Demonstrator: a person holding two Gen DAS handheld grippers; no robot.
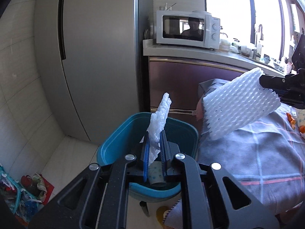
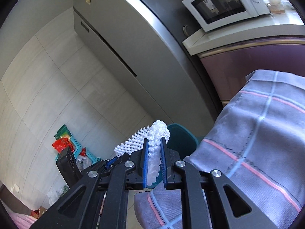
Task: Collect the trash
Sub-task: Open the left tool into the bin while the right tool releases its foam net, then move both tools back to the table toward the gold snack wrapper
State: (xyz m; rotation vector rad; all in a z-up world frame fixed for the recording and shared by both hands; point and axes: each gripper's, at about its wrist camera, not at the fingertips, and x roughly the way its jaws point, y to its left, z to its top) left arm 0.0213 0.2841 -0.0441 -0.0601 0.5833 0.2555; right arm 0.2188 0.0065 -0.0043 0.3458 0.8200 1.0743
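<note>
Kitchen floor between the refrigerator [image 1: 91, 61] and the plaid-covered table [image 1: 257, 143] holds a teal bin [image 1: 118, 139], open-topped. Left gripper [image 1: 154, 145] clamps white foam netting [image 1: 161, 114] upright over the bin. Right gripper [image 2: 154, 152] clamps a ribbed foam net sleeve [image 1: 240, 105], long axis slanting, over the table edge.

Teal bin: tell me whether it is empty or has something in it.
Not empty. Inside the teal bin the left wrist view shows a paper cup lying at the bottom, behind the gripper's fingers.

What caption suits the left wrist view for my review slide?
Left gripper clamps a white foam net above the teal bin; right gripper holds another foam sleeve over the plaid tablecloth.
</note>
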